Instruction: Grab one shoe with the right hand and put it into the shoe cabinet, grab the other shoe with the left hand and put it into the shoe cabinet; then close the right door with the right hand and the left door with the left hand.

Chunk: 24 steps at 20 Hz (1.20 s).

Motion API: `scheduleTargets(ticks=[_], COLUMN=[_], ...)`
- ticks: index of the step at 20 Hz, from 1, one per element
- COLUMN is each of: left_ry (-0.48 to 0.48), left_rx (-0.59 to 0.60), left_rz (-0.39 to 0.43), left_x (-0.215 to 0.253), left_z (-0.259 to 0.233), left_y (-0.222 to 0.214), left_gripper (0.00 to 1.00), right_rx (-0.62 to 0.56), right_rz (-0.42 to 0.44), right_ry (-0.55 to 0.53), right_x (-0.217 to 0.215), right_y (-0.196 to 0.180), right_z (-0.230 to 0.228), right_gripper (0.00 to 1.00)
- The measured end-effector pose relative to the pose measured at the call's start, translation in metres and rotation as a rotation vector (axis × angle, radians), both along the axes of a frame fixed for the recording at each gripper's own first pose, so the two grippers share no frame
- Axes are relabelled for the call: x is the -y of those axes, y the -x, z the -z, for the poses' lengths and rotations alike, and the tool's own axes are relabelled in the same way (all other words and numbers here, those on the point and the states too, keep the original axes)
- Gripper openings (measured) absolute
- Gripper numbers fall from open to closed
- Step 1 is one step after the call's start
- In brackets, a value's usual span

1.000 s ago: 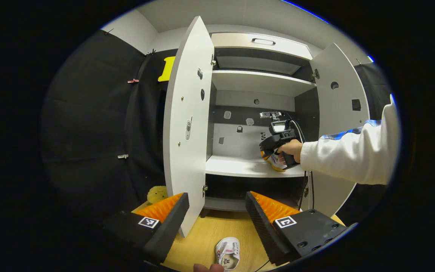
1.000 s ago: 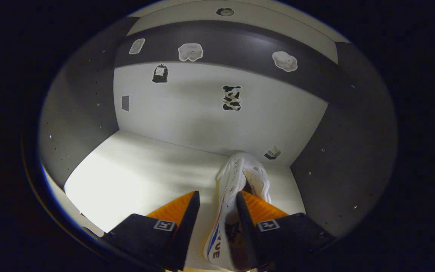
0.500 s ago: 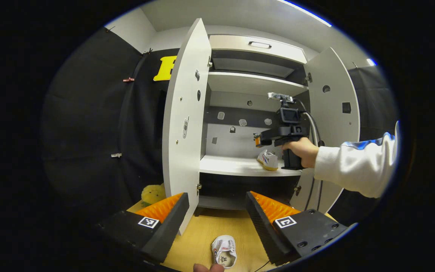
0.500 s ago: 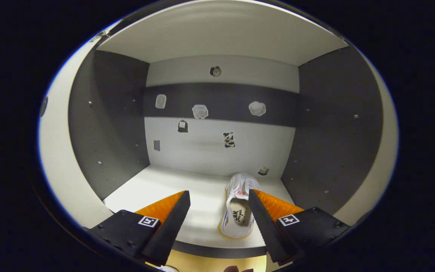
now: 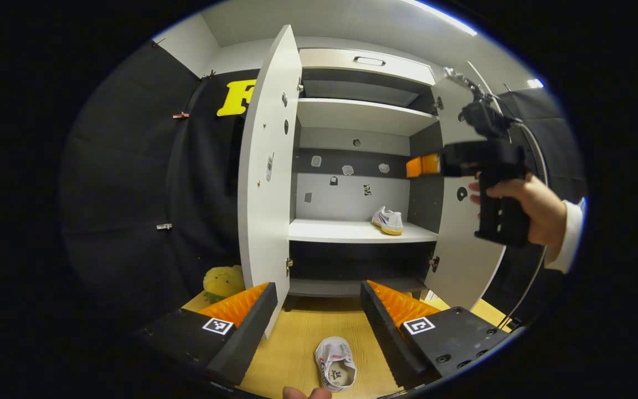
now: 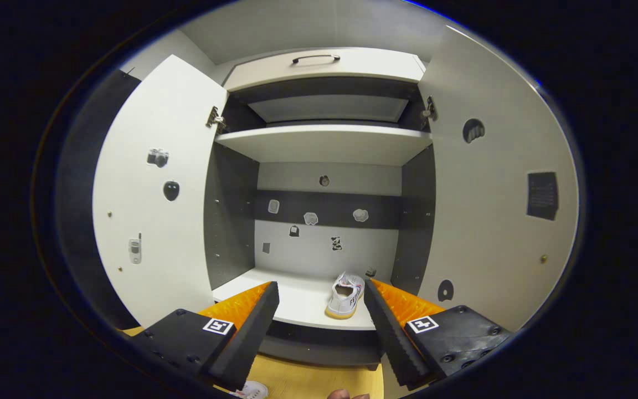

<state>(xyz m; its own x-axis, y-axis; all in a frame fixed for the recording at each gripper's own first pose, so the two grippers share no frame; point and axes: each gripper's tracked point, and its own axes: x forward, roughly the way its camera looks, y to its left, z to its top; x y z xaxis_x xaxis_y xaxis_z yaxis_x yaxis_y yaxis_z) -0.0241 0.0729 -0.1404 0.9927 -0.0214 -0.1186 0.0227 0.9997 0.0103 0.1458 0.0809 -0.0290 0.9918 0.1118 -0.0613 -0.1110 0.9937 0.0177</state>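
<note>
On the middle shelf (image 5: 352,231) of the shoe cabinet (image 5: 366,61), right side, close to the side wall: first shoe (image 5: 388,220), sole down, nothing touching it. Right gripper view has it toe-in, heel toward the opening (image 6: 345,295). Sitting far right leaves the left part of the shelf free, which I read as room for its partner.

Second shoe (image 5: 336,370) is on the wooden floor (image 5: 297,349) in front of the cabinet, sole down, in the gap between the left gripper (image 5: 319,302) fingers but below them and untouched. Fingers are spread apart, grasping nothing. Gripper hovers over the shoe, so I'd judge the pickup comes next: lower, straddle the shoe, close.

Right gripper (image 6: 322,302): fingers also spread, nothing between them, clear of the shelf, aimed at the cabinet interior. The left gripper view shows it held by a hand (image 5: 521,202) up beside the right door (image 5: 466,266), off to the side, probably to leave the opening free for the left.

Both doors wide open; left door (image 5: 266,166) stands edge-on, just beside the left fingers. Watch that edge when lifting the shoe toward the shelf.

Yellow plush toy (image 5: 222,281) on the floor left of the left door, not part of the job.
</note>
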Motion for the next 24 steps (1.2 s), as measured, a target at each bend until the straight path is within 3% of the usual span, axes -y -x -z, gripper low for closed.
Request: scheduleTargets(ticks=[7, 12, 16, 20, 24], left_ry=[-0.088, -0.080, -0.071, -0.090, -0.142], left_rx=[-0.224, -0.394, -0.506, -0.511, -0.510], left_rz=[0.087, 0.091, 0.075, 0.073, 0.047], left_x=[0.021, 0.023, 0.018, 0.020, 0.018], left_z=[0.140, 0.234, 0.290, 0.306, 0.320], left_y=[0.011, -0.002, -0.012, -0.042, -0.074], left_gripper=[0.95, 0.86, 0.73, 0.61, 0.42], right_rx=[0.073, 0.111, 0.137, 0.131, 0.095], right_rz=[-0.001, 0.033, 0.086, 0.155, 0.212], right_ry=[-0.049, -0.020, -0.008, -0.024, -0.038], right_x=[0.027, 0.068, 0.105, 0.142, 0.174], right_y=[0.086, 0.110, 0.119, 0.124, 0.125], right_z=[-0.039, -0.060, -0.077, -0.080, -0.072], right_gripper=[0.98, 0.97, 0.97, 0.97, 0.98])
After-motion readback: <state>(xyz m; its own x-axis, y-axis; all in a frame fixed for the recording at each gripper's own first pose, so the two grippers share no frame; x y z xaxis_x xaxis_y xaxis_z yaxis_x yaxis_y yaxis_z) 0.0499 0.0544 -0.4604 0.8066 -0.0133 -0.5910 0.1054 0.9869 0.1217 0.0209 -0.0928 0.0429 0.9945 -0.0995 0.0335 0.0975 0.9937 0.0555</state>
